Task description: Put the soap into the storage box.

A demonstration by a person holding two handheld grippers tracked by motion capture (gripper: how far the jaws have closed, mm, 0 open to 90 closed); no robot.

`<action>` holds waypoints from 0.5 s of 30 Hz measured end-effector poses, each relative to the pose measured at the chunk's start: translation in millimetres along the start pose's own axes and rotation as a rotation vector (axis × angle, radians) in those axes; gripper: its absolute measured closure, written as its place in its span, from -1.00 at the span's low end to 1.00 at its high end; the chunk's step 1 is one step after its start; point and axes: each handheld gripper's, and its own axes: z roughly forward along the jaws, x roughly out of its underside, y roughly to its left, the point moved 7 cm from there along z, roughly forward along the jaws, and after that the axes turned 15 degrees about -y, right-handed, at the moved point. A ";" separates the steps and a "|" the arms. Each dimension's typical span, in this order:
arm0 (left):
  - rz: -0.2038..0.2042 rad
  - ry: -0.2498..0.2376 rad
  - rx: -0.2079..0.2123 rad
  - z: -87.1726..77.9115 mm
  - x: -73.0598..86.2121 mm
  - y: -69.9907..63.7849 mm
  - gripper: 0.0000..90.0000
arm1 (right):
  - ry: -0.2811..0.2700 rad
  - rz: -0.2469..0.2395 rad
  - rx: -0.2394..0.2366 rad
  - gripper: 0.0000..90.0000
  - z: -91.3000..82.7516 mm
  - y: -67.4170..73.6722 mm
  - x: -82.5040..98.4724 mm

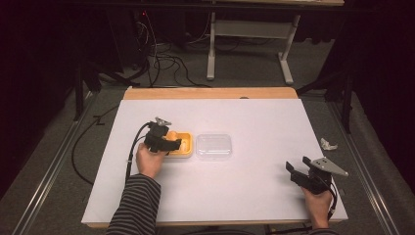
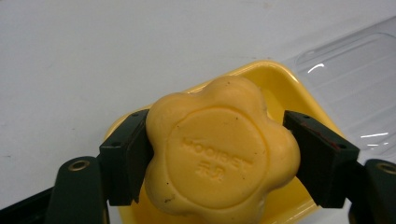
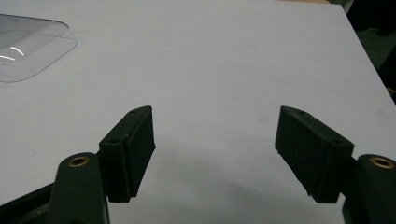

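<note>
Two black handheld grippers, one striped sleeve

The left gripper (image 1: 169, 143) and right gripper (image 1: 299, 169) are black, each topped by a grey three-cornered plate and trailing a black cable. Their jaws are thick rectangular black blocks with small screw holes, on arms with brass-ringed pivots. The left forearm wears a dark sleeve (image 1: 138, 205) with thin pale stripes.

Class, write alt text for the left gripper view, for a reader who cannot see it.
The left claw grips a yellow flower-shaped soap between its two black jaws, just above a yellow soap dish. The soap's face bears embossed lettering. A clear plastic lid lies beside the dish on the white table.
</note>
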 end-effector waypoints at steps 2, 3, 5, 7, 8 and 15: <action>0.003 0.004 -0.007 1.7 1.2 0.5 -0.38 | -0.001 -0.002 -0.001 -0.36 -0.1 0.1 0.0; 0.001 0.004 -0.008 2.2 1.5 0.7 -0.38 | 0.000 -0.002 -0.001 -0.36 -0.1 0.2 0.0; 0.000 0.007 -0.011 3.3 2.0 1.0 -0.38 | -0.001 -0.006 -0.004 -0.36 0.3 -0.2 -0.1; 0.001 0.012 -0.011 4.8 2.9 1.3 -0.38 | 0.002 -0.002 -0.001 -0.36 0.0 0.2 0.1; 0.000 0.015 -0.012 5.6 3.5 1.5 -0.38 | 0.002 -0.003 0.000 -0.36 0.0 0.0 0.1; 0.002 0.031 -0.020 8.0 6.1 1.9 -0.38 | 0.002 -0.005 -0.002 -0.36 0.4 -0.3 0.1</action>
